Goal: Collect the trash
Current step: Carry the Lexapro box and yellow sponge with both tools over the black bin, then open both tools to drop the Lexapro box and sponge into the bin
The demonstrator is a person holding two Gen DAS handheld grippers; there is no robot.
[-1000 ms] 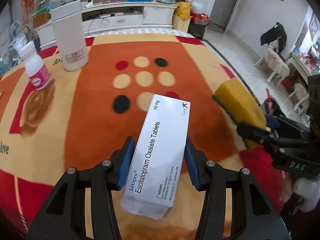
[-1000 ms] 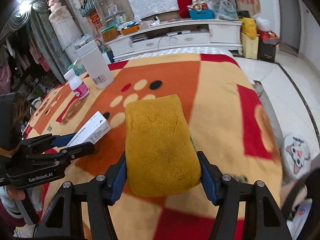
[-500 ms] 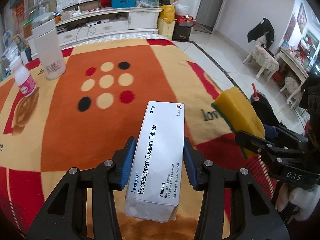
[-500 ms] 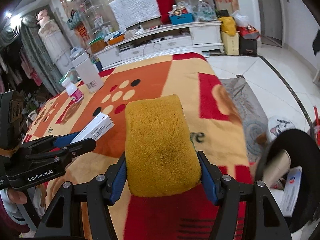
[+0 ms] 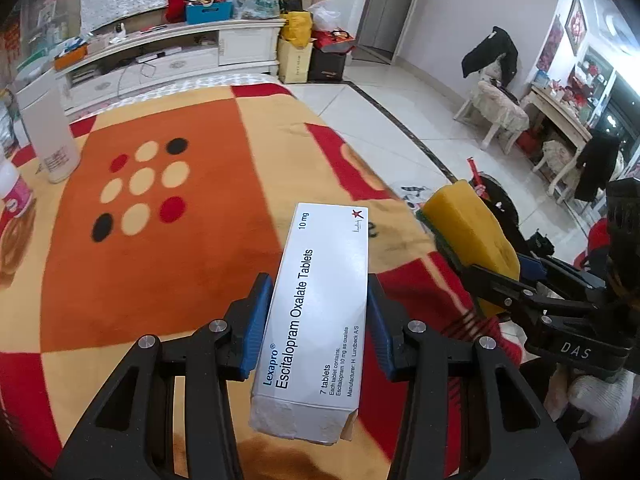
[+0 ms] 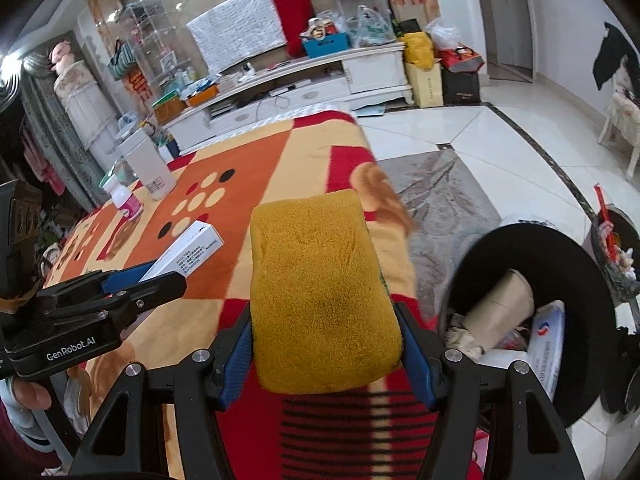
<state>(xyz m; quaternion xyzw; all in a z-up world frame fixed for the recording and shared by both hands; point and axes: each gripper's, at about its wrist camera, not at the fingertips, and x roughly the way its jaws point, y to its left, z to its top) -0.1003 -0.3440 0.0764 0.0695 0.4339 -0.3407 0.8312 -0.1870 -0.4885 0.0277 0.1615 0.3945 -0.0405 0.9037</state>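
My left gripper (image 5: pixel 318 320) is shut on a white Lexapro tablet box (image 5: pixel 320 304), held above the orange and red blanket (image 5: pixel 160 272). The box also shows in the right wrist view (image 6: pixel 186 250). My right gripper (image 6: pixel 326 344) is shut on a yellow sponge (image 6: pixel 320 300) with a green underside, near the blanket's right edge. The sponge shows in the left wrist view (image 5: pixel 468 236) to the right of the box. A black trash bin (image 6: pixel 532 300) stands on the floor to the right, holding a cardboard tube (image 6: pixel 500 300) and papers.
A tall white canister (image 5: pixel 50 140) and a small pink-labelled bottle (image 5: pixel 14 192) stand at the blanket's far left. A white TV cabinet (image 5: pixel 168 60) runs along the back. Chairs (image 5: pixel 496 108) and tiled floor lie to the right.
Both grippers have moved right with their loads, toward the blanket's right edge. The trash bin has come into the right wrist view and now sits close beside the sponge.
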